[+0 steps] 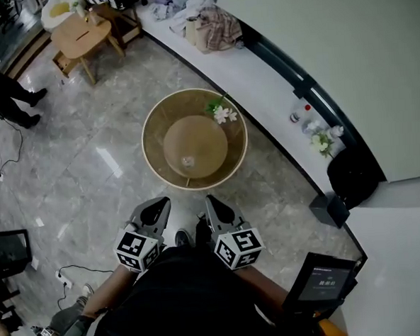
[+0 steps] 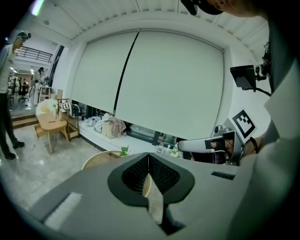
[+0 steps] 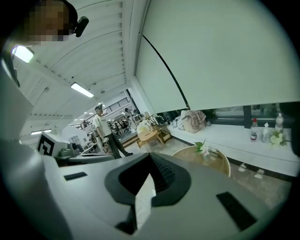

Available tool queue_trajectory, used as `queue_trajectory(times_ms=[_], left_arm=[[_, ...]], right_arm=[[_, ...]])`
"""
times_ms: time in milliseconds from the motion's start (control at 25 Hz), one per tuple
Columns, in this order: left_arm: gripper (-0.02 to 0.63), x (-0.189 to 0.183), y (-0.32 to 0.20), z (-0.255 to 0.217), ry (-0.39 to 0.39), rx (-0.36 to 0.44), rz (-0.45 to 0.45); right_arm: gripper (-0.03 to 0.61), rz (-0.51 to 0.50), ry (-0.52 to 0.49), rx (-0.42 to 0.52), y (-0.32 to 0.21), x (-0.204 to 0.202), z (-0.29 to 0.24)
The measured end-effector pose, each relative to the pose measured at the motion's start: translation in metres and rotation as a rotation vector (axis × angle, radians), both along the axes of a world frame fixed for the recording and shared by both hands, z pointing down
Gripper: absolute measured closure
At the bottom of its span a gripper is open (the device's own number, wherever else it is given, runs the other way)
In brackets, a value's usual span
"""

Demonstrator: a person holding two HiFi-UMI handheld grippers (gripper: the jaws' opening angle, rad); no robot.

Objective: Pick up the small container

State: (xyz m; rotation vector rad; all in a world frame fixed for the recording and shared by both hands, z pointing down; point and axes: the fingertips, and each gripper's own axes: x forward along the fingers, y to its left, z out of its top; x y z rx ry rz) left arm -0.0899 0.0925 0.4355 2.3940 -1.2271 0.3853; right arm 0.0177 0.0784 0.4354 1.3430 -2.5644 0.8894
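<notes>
The small container (image 1: 187, 161) is a pale little thing on the raised middle of a round wooden table (image 1: 158, 124). White flowers (image 1: 221, 113) lie at the table's far right rim. Both grippers are held close to the person's body, short of the table's near edge. My left gripper (image 1: 161, 202) is shut with nothing between its jaws. My right gripper (image 1: 210, 200) is shut and empty too. In the left gripper view the shut pads (image 2: 140, 171) hide most of the table (image 2: 101, 157). The right gripper view shows the table's rim (image 3: 225, 161) and the flowers (image 3: 204, 148) beyond its jaws.
A long white counter (image 1: 261, 82) curves along the window, with piled clothes (image 1: 208, 22), bottles (image 1: 299, 114) and a flower pot (image 1: 322, 143). A black box (image 1: 329, 208) stands on the floor beside it. A small wooden table (image 1: 81, 38) and a person (image 1: 3, 95) are far left. A screen (image 1: 323, 281) is near right.
</notes>
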Motion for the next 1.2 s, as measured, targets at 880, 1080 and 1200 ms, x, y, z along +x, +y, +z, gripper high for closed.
queue_trajectory(times_ms=[880, 1080, 1200], left_arm=[[0.589, 0.024, -0.12, 0.106, -0.364, -0.015, 0.051], [0.583, 0.012, -0.133, 0.167, -0.41, -0.082, 0.095], [0.546, 0.007, -0.148, 0.197, -0.413, -0.105, 0.127]], right_arm=[[0.583, -0.08, -0.02, -0.138, -0.106, 0.045, 0.067], [0.583, -0.039, 0.032, -0.166, -0.118, 0.049, 0.088], [0.583, 0.016, 0.054, -0.181, -0.13, 0.057, 0.102]])
